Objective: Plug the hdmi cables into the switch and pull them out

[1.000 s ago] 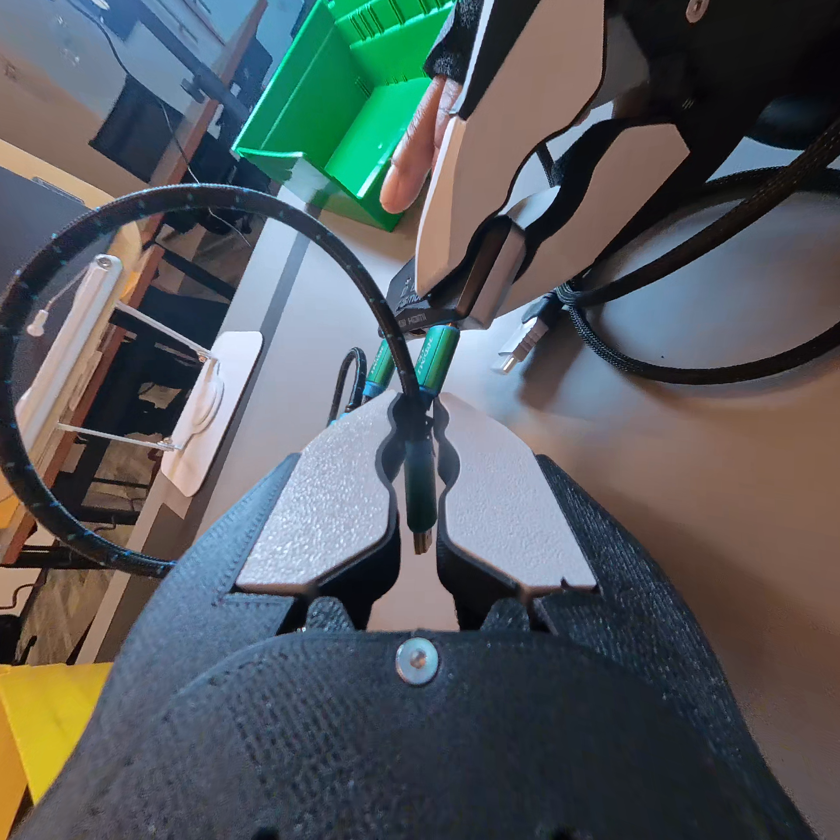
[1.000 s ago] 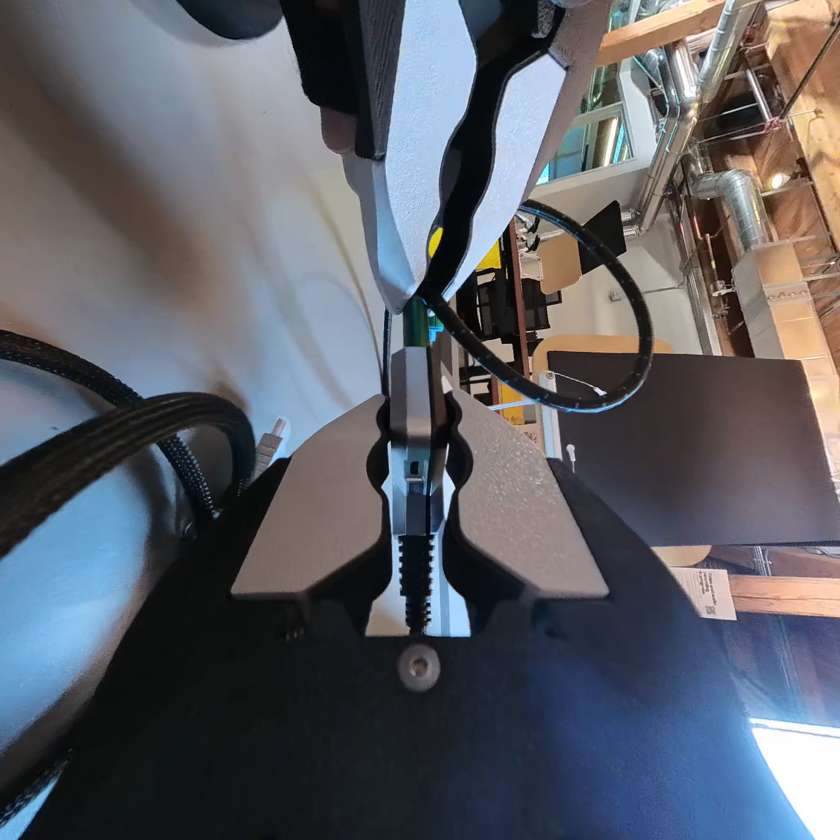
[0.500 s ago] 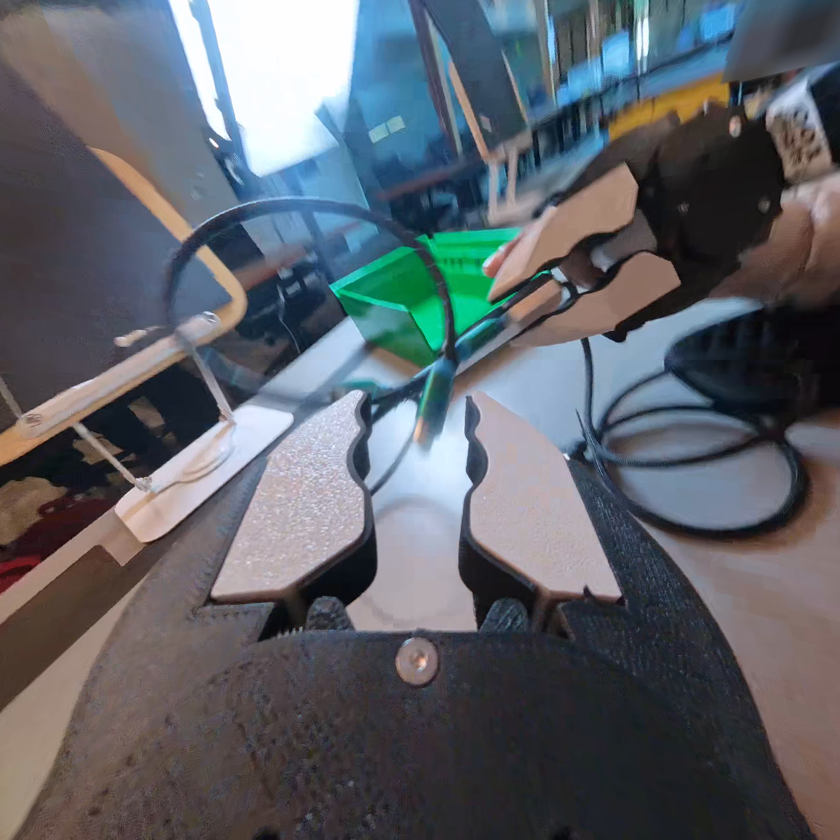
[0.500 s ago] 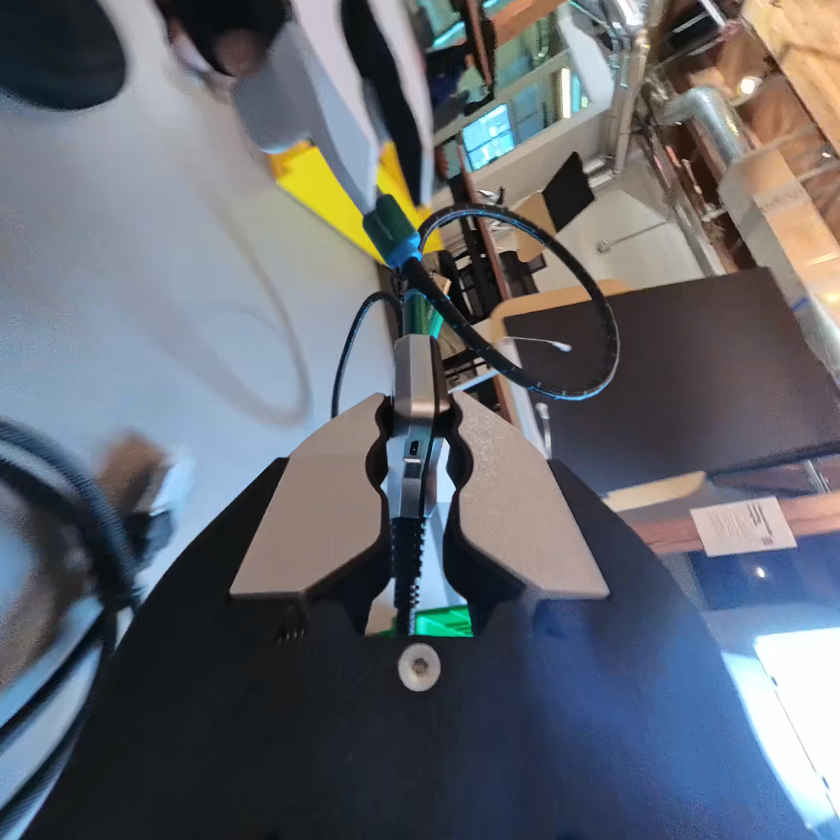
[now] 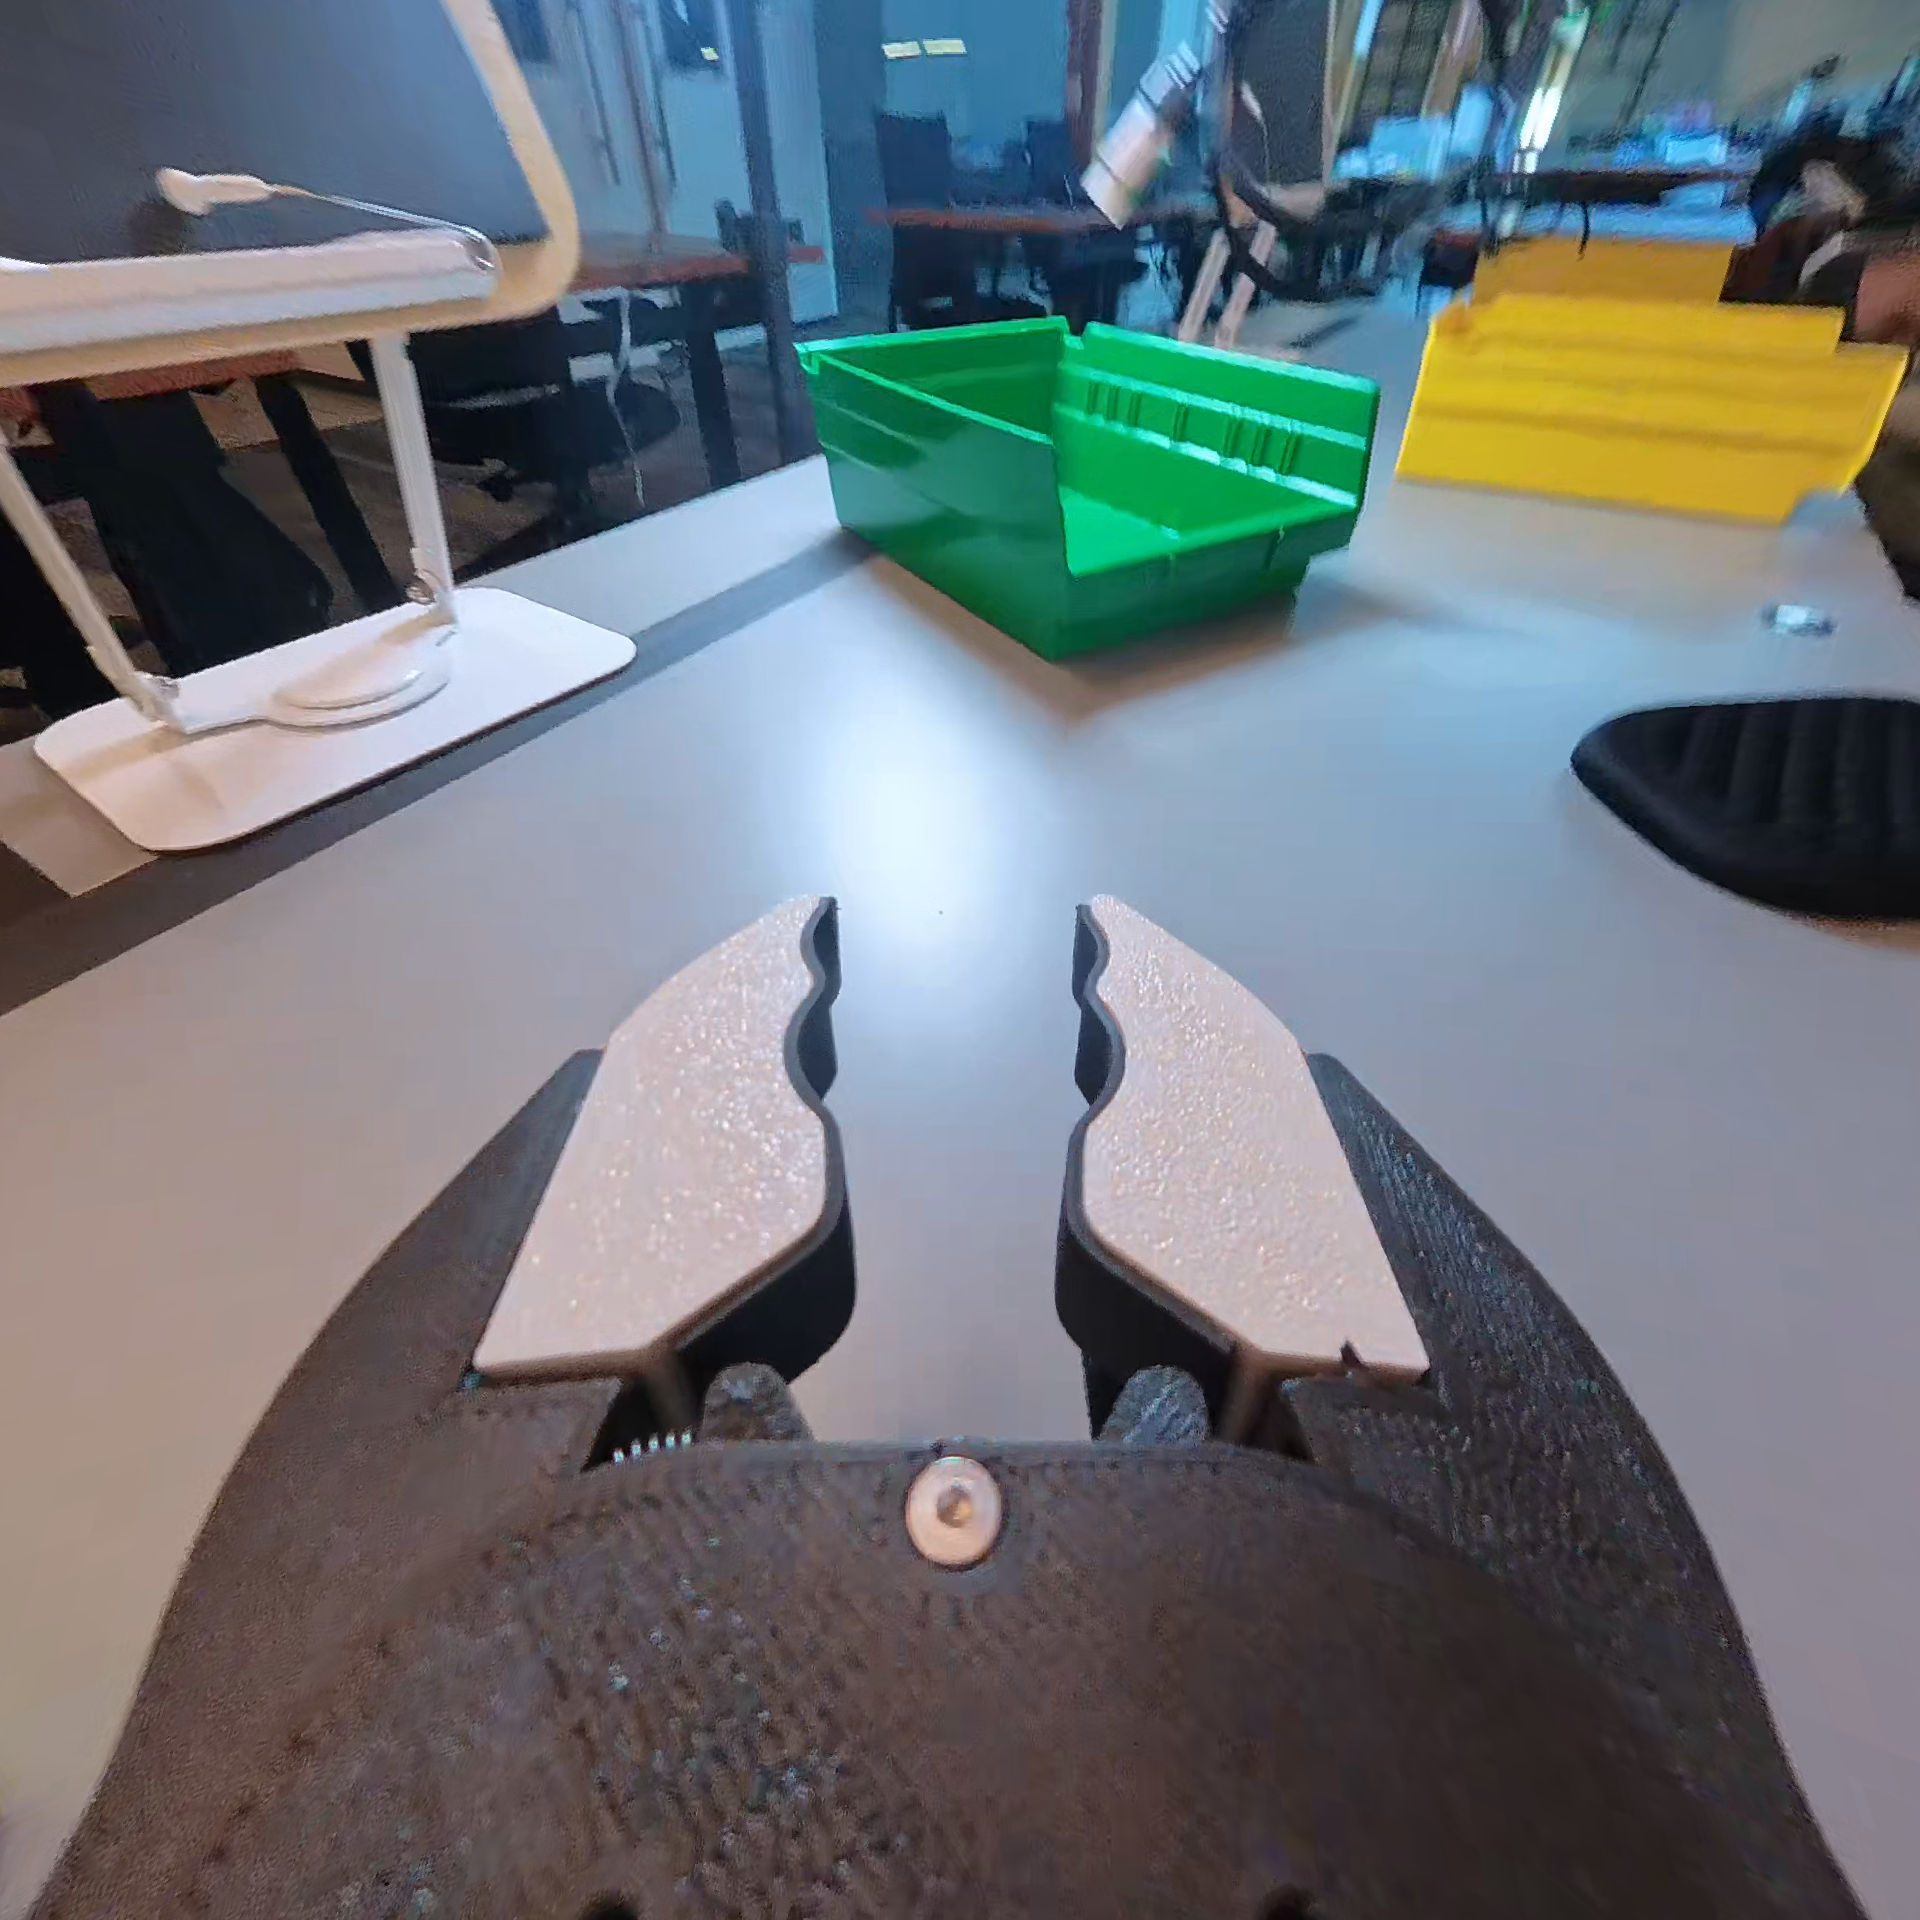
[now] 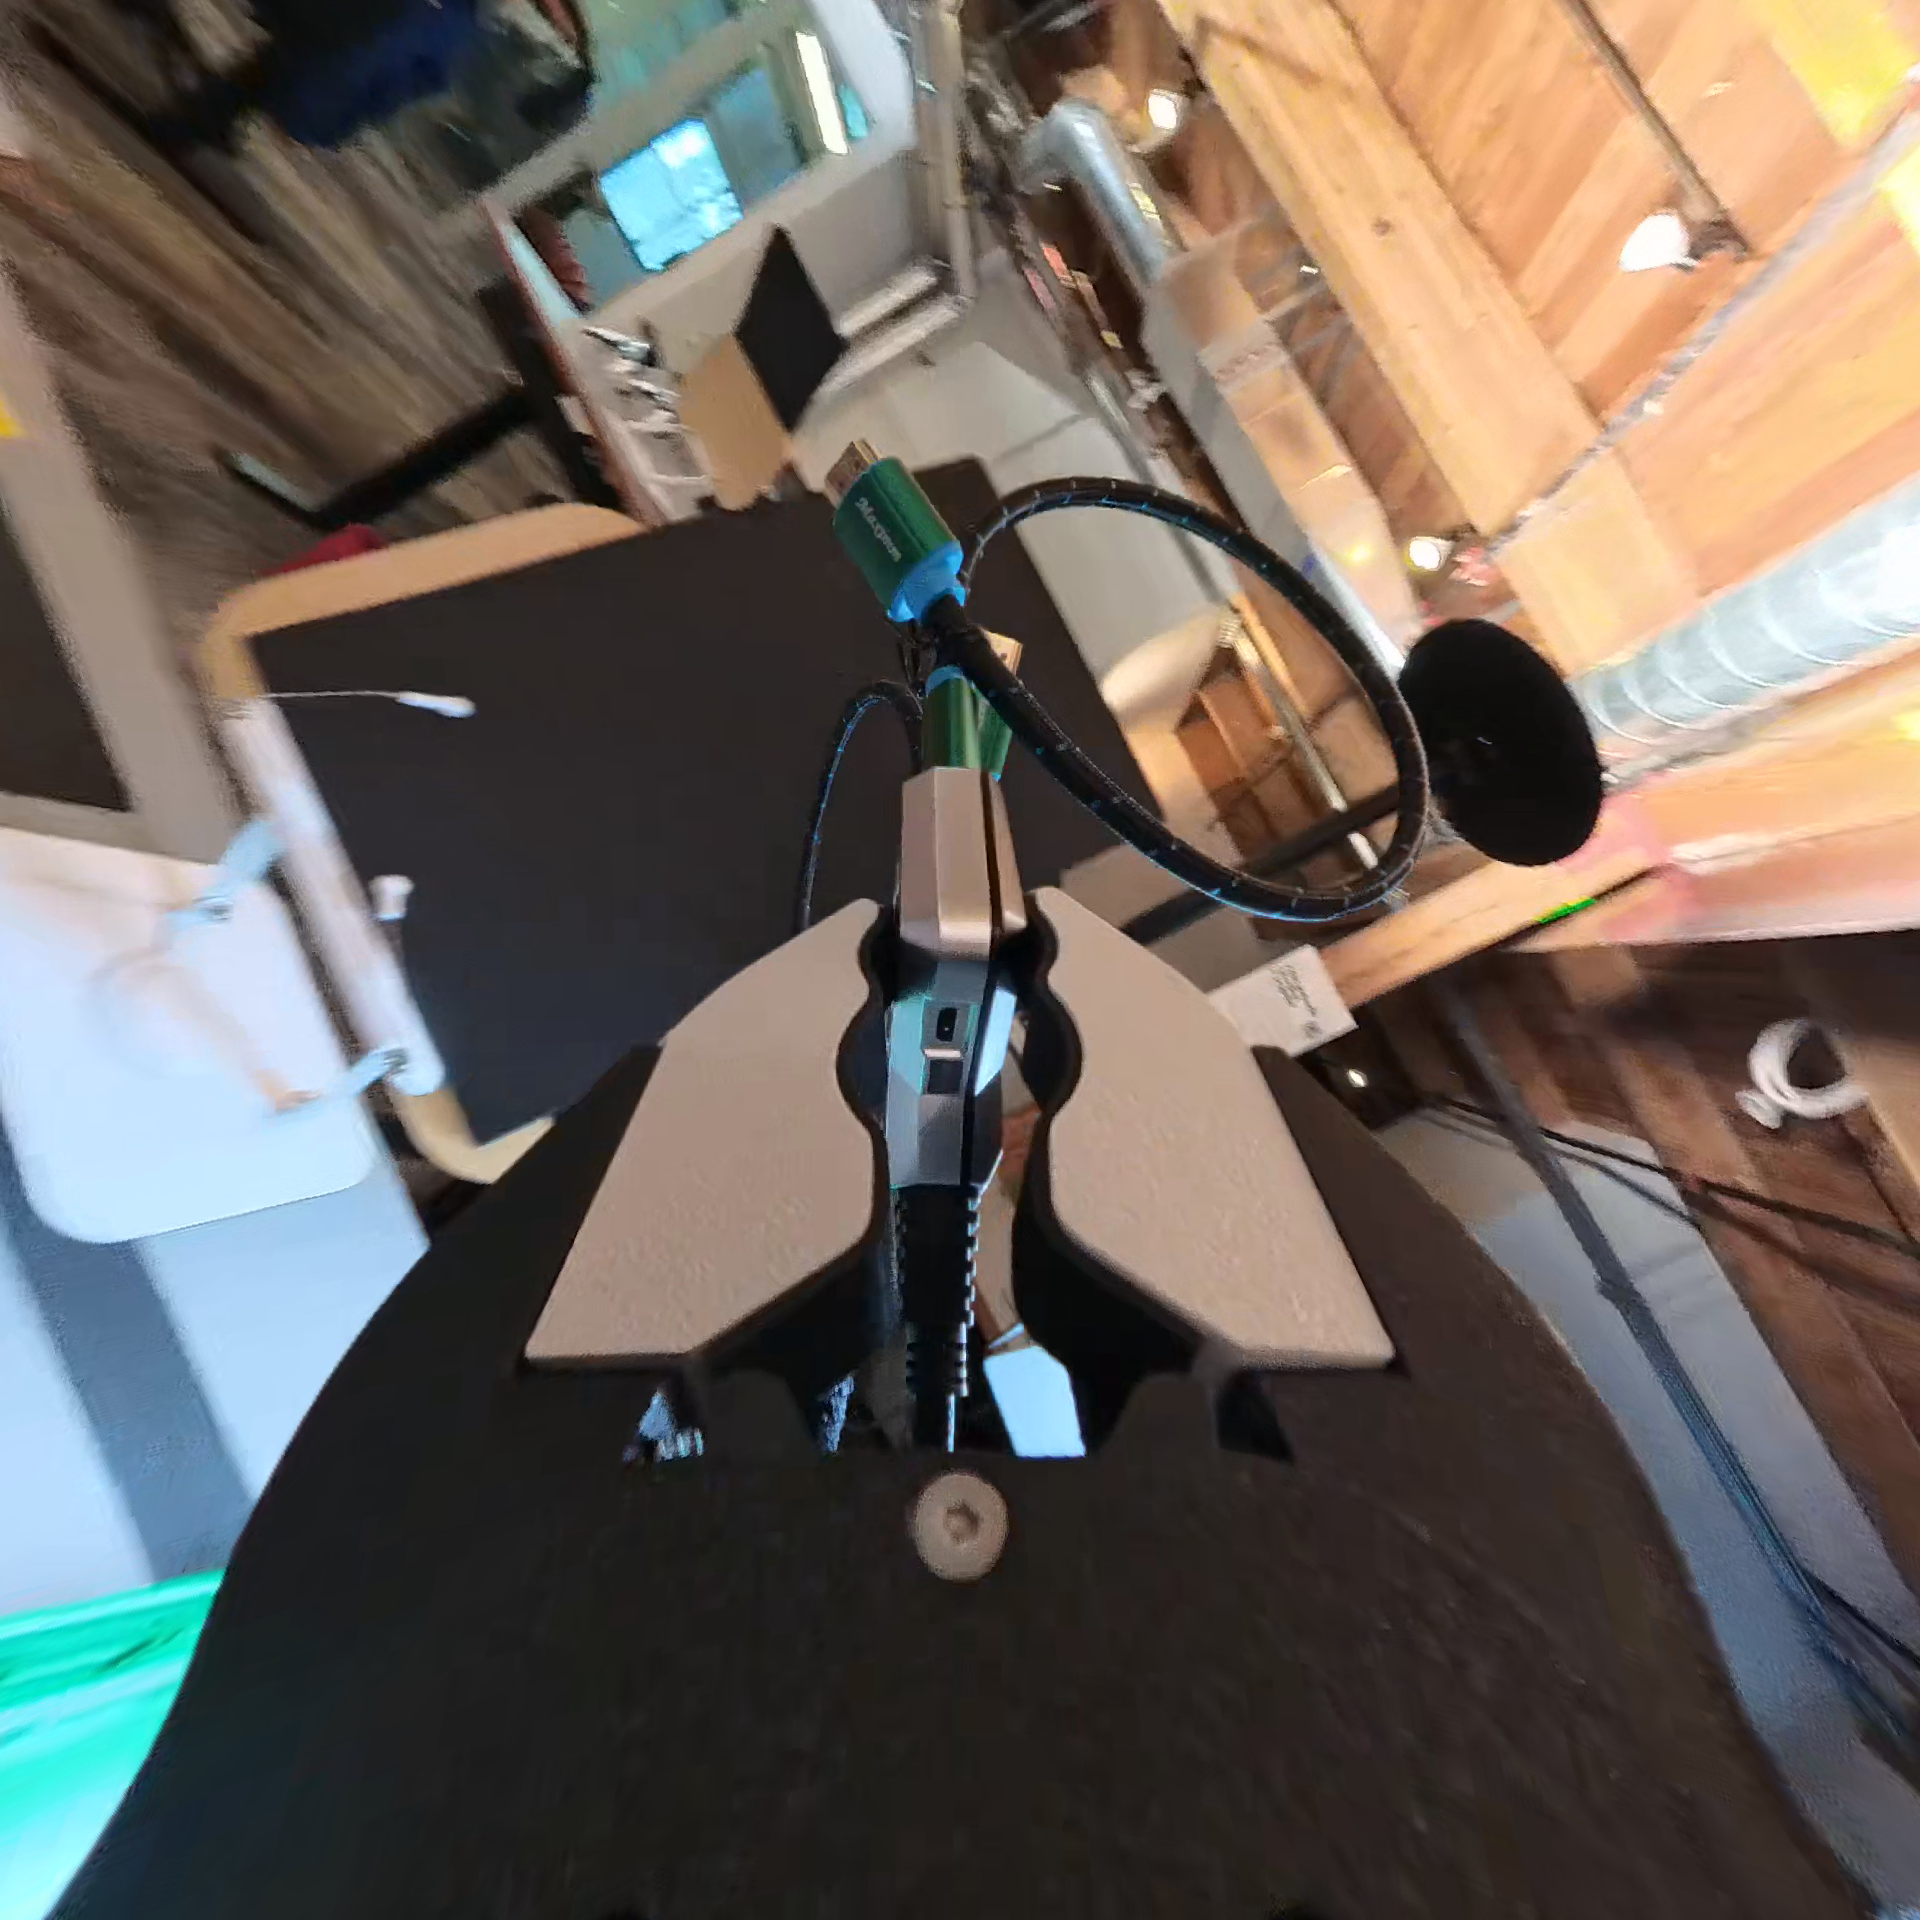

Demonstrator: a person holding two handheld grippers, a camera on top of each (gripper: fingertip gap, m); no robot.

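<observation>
Table bears green bin; left hand-held gripper released, right hand-held gripper grasping switch.

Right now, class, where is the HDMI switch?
Right wrist view, centre: the silver switch is clamped in the right gripper, green plug at its far end.

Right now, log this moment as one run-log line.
left gripper: open, empty, over table | right gripper: shut on switch, lifted | one green plug free, another at the switch
</observation>
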